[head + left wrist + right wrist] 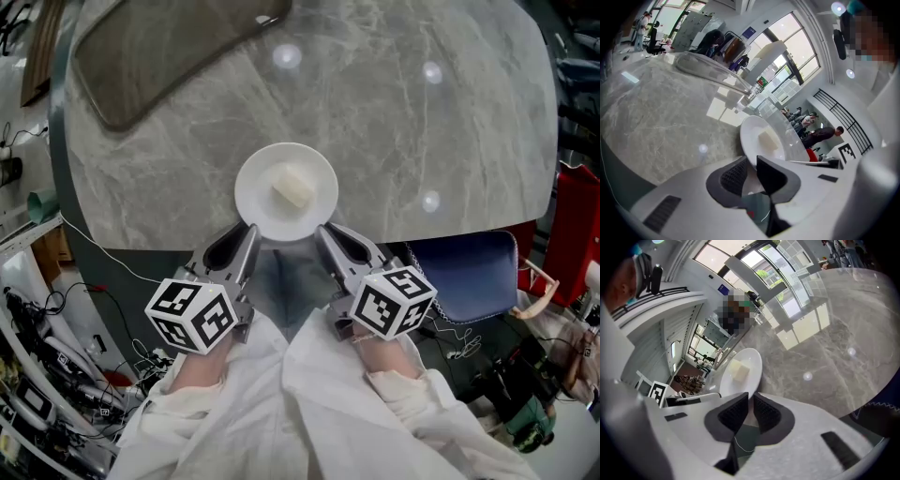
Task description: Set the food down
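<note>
While both tools share one load, left to right:
Left gripper (246, 236): jaws pinched on the near-left rim of the plate (258, 178).
Plate: white, shallow, at the near edge of the grey table (422, 122); whether it touches, I cannot tell.
Food (292, 190): pale block, loose at the plate's middle.
Right gripper (328, 234): clamped on the near-right rim.
Handling: likely rigid, glazed, slippery, chip-prone; hold both rim sides level, or the block may slide.

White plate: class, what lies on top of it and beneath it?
A pale food block lies on the white plate. Grey marble table shows around it; the surface directly beneath is covered.
</note>
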Demonstrator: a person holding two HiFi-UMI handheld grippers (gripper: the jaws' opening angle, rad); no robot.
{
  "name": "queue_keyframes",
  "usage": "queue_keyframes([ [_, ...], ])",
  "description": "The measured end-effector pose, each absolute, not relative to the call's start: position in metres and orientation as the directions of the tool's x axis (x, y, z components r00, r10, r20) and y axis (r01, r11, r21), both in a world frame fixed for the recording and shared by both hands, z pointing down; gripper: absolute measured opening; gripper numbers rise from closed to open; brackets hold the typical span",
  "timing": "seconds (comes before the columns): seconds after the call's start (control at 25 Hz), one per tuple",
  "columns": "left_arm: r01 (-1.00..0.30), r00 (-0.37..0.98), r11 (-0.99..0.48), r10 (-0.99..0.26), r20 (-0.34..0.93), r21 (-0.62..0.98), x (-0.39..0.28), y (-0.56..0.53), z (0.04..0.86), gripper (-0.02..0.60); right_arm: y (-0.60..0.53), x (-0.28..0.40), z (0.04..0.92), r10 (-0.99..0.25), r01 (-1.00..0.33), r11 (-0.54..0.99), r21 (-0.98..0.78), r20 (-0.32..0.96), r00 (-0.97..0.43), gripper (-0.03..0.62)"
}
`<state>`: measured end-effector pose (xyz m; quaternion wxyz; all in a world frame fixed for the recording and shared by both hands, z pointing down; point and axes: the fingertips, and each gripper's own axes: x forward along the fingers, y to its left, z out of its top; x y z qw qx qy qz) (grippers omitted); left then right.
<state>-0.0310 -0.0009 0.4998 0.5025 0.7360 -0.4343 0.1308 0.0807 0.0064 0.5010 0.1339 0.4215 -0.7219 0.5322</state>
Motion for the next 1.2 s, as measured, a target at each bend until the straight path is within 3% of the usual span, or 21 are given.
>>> queue_keyframes([
  [1.2,-0.787,0.566,-0.227,-0.636,0.525,0.573,-0.084,-0.024,0.434,0.069,-0.025,0.029,0.434,-0.563,-0.775,0.229,-0.59,0.568,-0.599,0.02],
])
